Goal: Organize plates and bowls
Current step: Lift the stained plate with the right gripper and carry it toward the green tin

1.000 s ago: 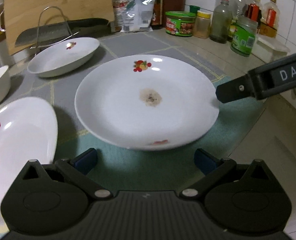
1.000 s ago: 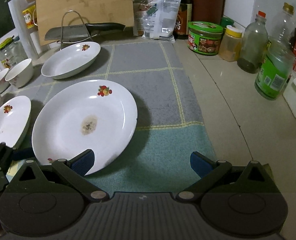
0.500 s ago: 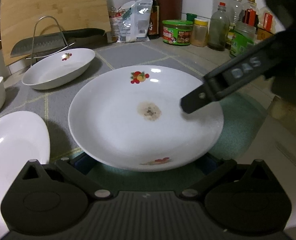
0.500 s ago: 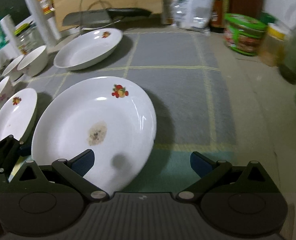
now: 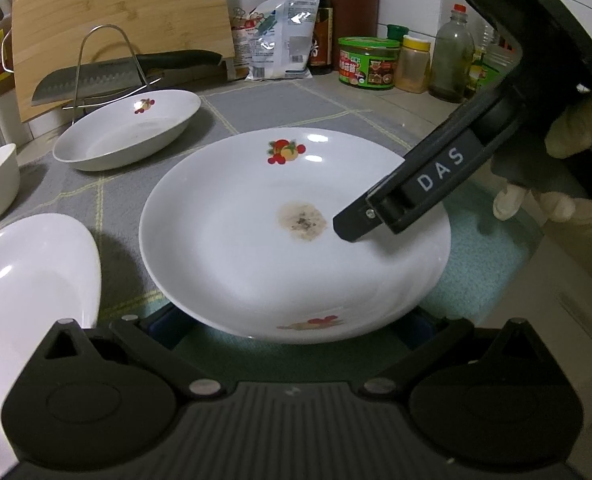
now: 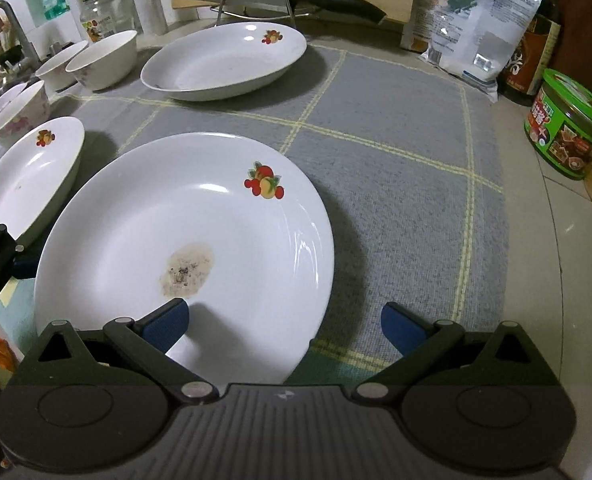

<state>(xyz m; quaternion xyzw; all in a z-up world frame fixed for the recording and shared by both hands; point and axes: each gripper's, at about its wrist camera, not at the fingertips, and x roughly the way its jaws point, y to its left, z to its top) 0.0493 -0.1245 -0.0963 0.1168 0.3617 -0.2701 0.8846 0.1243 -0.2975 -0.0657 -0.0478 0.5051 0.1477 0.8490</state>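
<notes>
On the mat in the left wrist view, the big plate (image 5: 256,264) is sitting over the left hand-held gripper (image 5: 294,322), whose wide-spread fingers are mostly hiding beneath its near rim, gripping nothing; the plate could be tipping if lifted unevenly. In the right wrist view, the right hand-held gripper (image 6: 284,326) is gaping, empty, one finger (image 6: 168,320) hovering over the plate (image 6: 136,224).

Countertop (image 6: 543,280), grey checked mat (image 6: 375,184), plates (image 6: 184,240), bowls (image 6: 104,58)

Three plates (image 6: 184,240) and four bowls (image 6: 104,60) are visible.
</notes>
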